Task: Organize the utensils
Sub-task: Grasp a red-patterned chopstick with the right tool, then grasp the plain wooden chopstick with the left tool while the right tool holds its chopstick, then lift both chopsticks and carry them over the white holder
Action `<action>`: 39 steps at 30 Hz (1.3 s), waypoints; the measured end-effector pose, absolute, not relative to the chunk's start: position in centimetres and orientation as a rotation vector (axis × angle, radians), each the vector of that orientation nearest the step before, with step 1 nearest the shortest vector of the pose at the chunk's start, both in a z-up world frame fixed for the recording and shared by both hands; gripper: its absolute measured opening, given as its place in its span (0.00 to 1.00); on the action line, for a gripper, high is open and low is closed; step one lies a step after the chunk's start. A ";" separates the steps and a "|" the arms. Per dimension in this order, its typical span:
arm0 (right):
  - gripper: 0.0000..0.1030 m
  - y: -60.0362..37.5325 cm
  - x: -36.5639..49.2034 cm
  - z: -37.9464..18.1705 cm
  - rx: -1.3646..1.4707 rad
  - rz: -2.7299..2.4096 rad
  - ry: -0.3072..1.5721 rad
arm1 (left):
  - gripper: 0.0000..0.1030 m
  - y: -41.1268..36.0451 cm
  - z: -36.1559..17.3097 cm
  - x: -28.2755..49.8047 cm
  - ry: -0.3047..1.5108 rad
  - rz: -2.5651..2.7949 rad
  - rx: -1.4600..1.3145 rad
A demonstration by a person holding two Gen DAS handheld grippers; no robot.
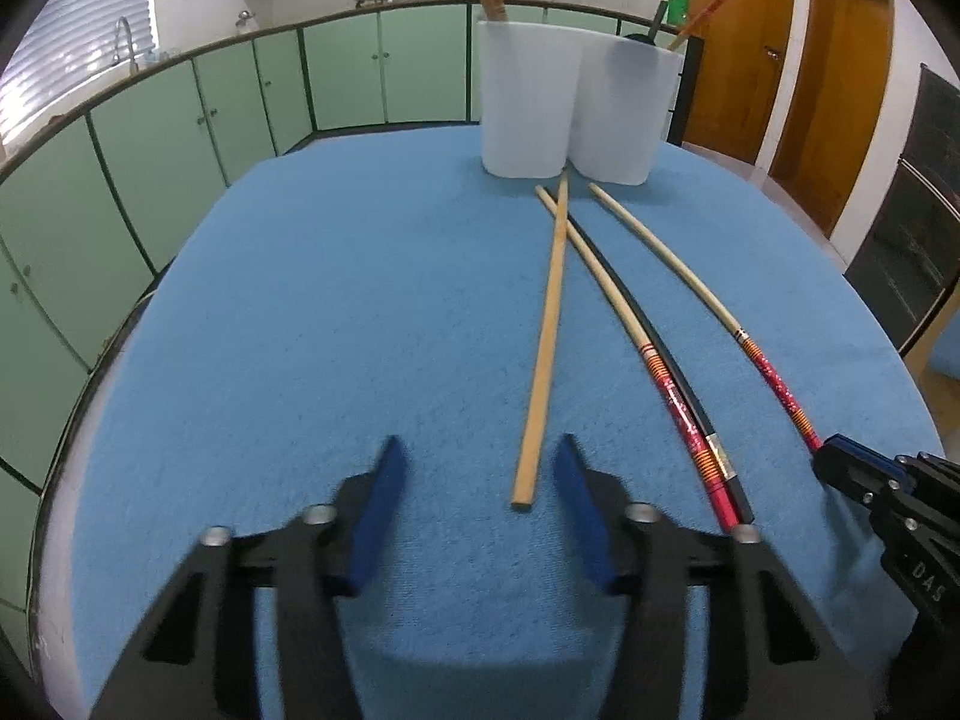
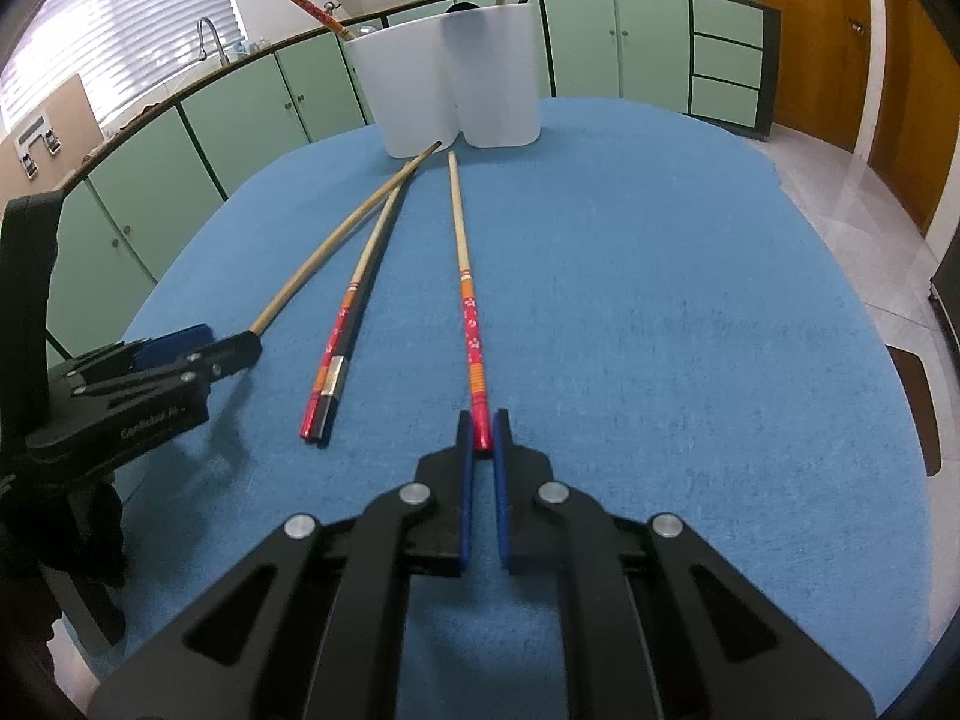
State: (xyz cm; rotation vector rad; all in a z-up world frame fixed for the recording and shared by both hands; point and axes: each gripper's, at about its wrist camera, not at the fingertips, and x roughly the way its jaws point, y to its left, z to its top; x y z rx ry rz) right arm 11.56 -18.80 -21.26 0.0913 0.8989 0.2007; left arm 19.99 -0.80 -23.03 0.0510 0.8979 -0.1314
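A plain wooden chopstick lies on the blue tablecloth, and its near end sits between the fingers of my left gripper. Those fingers stand open and do not touch it. To its right lie a red-handled chopstick and a black one, side by side. My right gripper is shut on the near end of another red-handled chopstick, which rests on the cloth. A white two-compartment holder stands at the far edge with a few chopsticks upright in it.
The round table's edge curves close on both sides. Green cabinets and a counter with pots line the back wall. Wooden doors stand at the right. A chair back shows past the table's right rim.
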 end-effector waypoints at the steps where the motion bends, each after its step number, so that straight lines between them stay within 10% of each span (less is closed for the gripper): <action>1: 0.06 -18.8 11.6 -21.2 0.094 0.202 0.900 | 0.28 -0.9 -23.0 20.0 0.894 -0.135 0.052; 4: 0.06 -19.1 11.6 -21.3 0.111 0.210 0.901 | 0.09 -1.3 -23.0 20.0 0.891 -0.145 0.059; 39: 0.05 -20.1 10.6 -18.1 0.132 0.216 0.806 | 0.07 -1.4 -17.1 15.6 0.759 -0.164 0.087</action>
